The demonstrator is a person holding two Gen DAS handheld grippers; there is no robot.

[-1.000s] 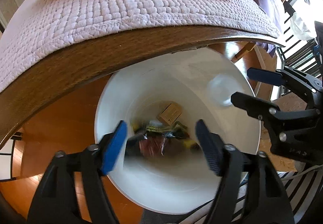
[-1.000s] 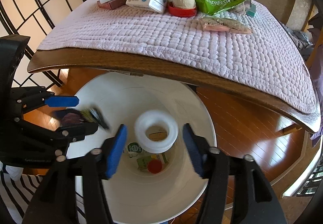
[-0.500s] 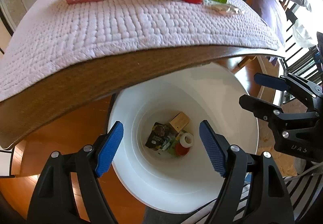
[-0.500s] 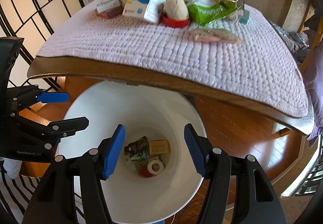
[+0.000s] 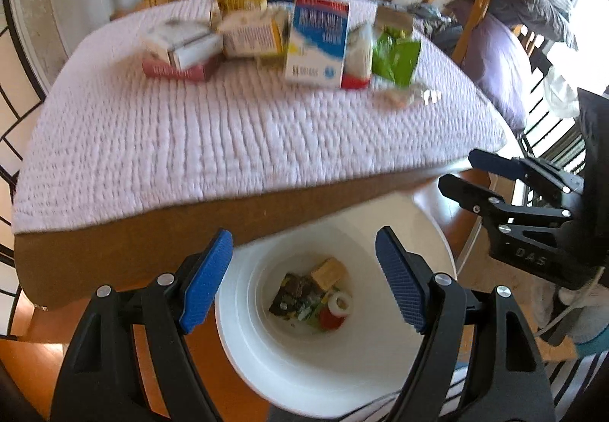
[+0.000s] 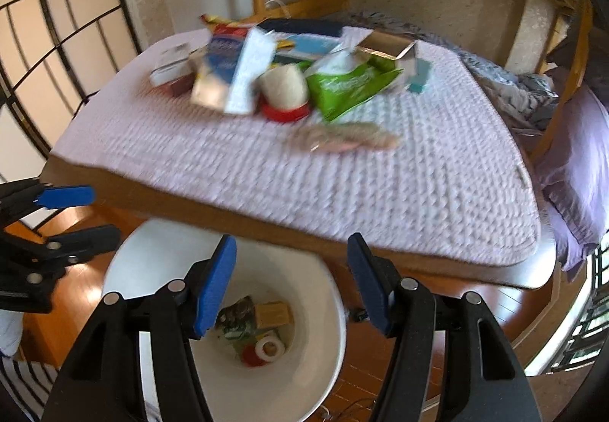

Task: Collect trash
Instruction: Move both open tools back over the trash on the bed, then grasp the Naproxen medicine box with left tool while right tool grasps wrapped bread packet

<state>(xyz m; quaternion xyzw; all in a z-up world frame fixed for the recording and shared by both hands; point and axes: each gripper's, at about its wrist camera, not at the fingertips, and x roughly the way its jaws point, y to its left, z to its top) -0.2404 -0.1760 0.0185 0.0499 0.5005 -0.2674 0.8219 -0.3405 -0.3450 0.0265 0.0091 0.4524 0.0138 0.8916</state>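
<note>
**Both fingers empty above the bin as more trash waits on the desk**

I have both tools over the white bin (image 5: 335, 365), nothing in either. The left gripper (image 5: 302, 281) has its ribbed blue fingers (image 5: 205, 283) standing apart, and so does the right gripper (image 6: 291, 285). Straight below them, at the bottom of the smooth round bin, lie a tape roll (image 6: 269, 347), a small tan box (image 6: 273, 313) and dark crumpled wrappers.

What is left to collect lies ahead of and above the fingers, across the desk (image 5: 152, 243), whose brown wooden near edge overhangs the bin. A quilted pale cloth (image 6: 266, 174) covers it. Nearest the near edge is a flat, pale clear packet (image 6: 344, 140), its long axis running roughly along that edge; I judge it the easiest next pick, and it sits right of centre, closer to my right hand. Behind it, toward the far edge, cluster a glossy green bag (image 6: 350, 87), a blue-and-white carton (image 5: 318, 41), a red dish with a cream lump and several small cardboard boxes (image 5: 182, 48), blurred by motion.
</note>
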